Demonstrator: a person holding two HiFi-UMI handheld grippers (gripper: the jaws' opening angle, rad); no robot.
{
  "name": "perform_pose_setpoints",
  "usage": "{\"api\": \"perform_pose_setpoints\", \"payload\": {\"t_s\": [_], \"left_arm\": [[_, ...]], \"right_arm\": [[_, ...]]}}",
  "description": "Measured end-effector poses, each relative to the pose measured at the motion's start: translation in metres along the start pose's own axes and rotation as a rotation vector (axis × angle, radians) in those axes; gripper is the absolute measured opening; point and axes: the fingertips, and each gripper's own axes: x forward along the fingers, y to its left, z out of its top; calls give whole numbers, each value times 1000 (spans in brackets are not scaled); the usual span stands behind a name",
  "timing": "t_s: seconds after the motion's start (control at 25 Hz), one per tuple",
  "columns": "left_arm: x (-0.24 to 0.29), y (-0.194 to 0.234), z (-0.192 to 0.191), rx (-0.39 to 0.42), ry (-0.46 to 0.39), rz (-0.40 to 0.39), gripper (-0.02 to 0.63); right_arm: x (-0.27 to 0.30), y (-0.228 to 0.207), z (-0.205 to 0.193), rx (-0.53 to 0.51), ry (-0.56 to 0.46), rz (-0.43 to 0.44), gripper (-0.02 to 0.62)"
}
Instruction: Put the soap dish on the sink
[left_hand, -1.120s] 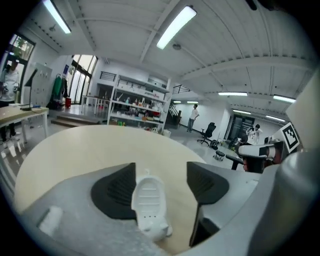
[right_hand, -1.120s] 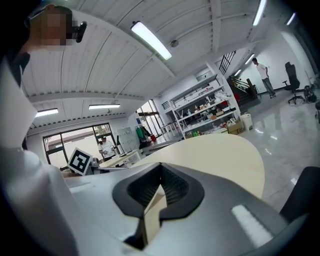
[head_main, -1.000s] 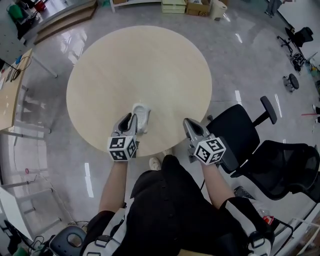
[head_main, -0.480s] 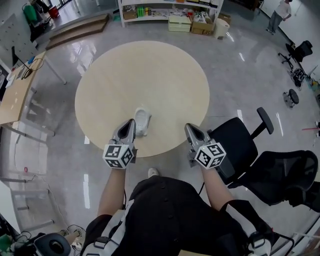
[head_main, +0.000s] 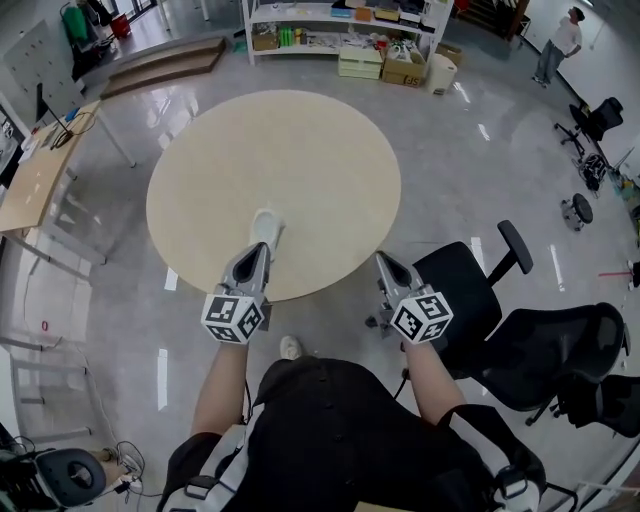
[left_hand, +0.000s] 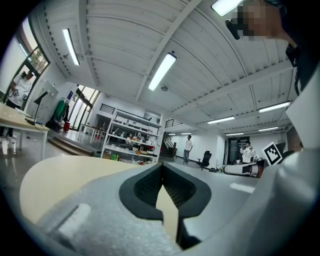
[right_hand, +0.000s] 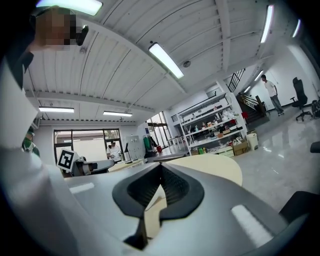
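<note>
Polished grey floor (head_main: 470, 150) surrounds a round beige table (head_main: 290, 150) in the head view, and stocked shelves (head_main: 340, 15) now show along the top edge, where a second ago only a strip of boxes was seen. The white soap dish (head_main: 266, 227) lies on the table near its near rim. The left gripper (head_main: 262, 248) now points straight at it with its tip just short of it, whereas before the dish sat beside that tip, to its right; whether they touch cannot be told. The right gripper (head_main: 381, 258) shows against the floor just off the table's rim, beside a black office chair (head_main: 470, 275); earlier its tip showed over the tabletop. In the left gripper view, the left gripper (left_hand: 161, 167) has its fingers pressed together at the tips, with only the beige table (left_hand: 60, 175) seen through the gap behind them and no dish in sight. In the right gripper view, the right gripper (right_hand: 160, 166) likewise has its fingers closed tip to tip on nothing, with the table (right_hand: 215, 167) ahead and the shelves (right_hand: 215, 125) beyond.
</note>
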Motion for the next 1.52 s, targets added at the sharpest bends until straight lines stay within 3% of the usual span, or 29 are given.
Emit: {"api": "perform_pose_setpoints", "payload": {"t_s": [0.16, 0.52, 0.92, 1.16, 1.52], "left_arm": [[-20, -18, 3, 35, -24, 24, -2], [-51, -34, 16, 26, -52, 55, -2], [-61, -16, 27, 65, -57, -4, -2], [-79, 16, 27, 37, -48, 14, -2], [-83, 29, 35, 41, -73, 21, -2]], "right_arm": [[-15, 6, 1, -16, -21, 29, 6], [-40, 20, 0, -10, -17, 55, 6], [-34, 39, 10, -65, -79, -3, 5], [-10, 67, 0, -43, -74, 16, 5], [-4, 75, 2, -46, -77, 5, 5]]}}
